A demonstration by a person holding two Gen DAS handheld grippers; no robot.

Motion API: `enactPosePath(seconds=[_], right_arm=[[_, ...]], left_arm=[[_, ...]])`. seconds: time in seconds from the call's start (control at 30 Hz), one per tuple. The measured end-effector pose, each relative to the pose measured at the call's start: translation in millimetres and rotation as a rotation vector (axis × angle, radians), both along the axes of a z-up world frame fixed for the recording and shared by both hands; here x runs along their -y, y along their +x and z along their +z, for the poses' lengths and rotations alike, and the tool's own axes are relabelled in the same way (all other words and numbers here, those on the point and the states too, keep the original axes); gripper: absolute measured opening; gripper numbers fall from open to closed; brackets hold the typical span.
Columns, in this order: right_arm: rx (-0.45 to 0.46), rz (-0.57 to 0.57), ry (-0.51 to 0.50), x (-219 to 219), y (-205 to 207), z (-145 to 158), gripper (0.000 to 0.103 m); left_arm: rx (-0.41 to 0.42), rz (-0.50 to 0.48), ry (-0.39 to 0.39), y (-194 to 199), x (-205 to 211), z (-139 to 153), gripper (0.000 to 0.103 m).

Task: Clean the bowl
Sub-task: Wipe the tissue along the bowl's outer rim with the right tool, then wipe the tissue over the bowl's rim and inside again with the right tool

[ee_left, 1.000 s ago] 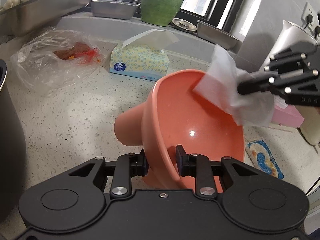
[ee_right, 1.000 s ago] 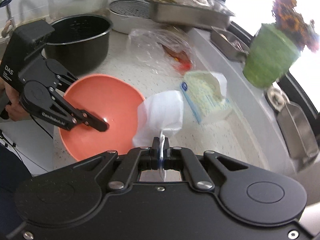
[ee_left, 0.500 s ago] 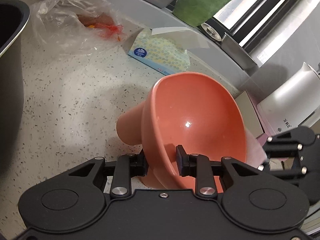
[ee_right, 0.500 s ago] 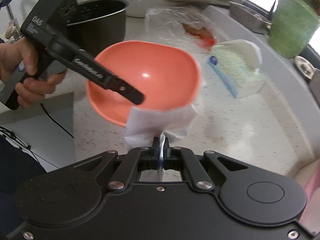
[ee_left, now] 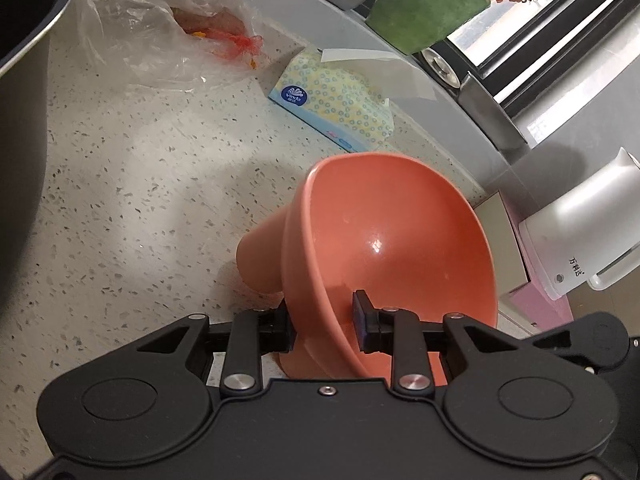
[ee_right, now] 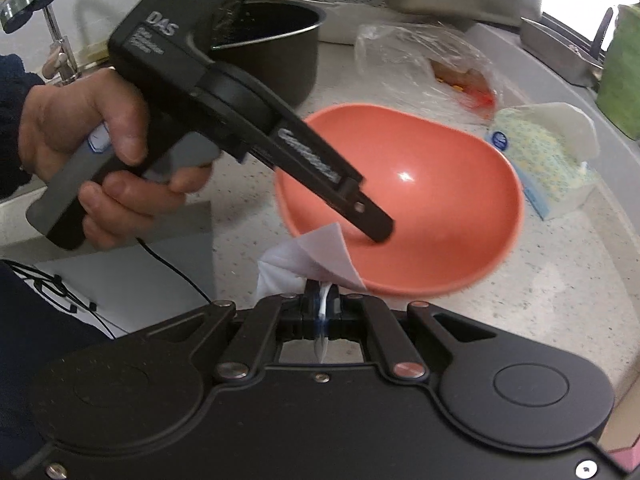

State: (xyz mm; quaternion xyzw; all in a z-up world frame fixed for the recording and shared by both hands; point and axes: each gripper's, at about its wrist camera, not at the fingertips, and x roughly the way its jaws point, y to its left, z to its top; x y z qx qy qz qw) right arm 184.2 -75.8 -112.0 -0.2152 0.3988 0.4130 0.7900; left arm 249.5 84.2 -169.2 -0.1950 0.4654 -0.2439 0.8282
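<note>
A speckled pale tabletop runs under a window sill crowded with steel trays. The left tool is clamped across the near wall of the salmon bowl, one pad outside and one inside, holding it tilted with its mouth toward two o'clock and its foot toward nine. The right tool is pinched fully closed on a white tissue, which hangs at the bowl's rim at seven o'clock in the right wrist view. The bowl looks like light, stiff, glossy plastic, probably slippery, so the rim wall is the sound place to grip. The tissue is limp and tears easily. A tissue pack lies at twelve o'clock, beyond the bowl.
</note>
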Motion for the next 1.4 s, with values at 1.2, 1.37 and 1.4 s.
enactPosePath(seconds=[1.2, 1.37, 1.4], right_arm=[[0.125, 0.028, 0.007, 32, -18, 57, 0.002], [0.158, 0.055, 0.018, 21, -2, 65, 0.002], [0.163, 0.068, 0.016, 17, 2, 67, 0.002]], left_arm=[[0.192, -0.132, 0.139, -27, 27, 10, 0.031], [0.257, -0.177, 0.188, -36, 33, 13, 0.031], [0.279, -0.192, 0.204, -38, 36, 15, 0.031]])
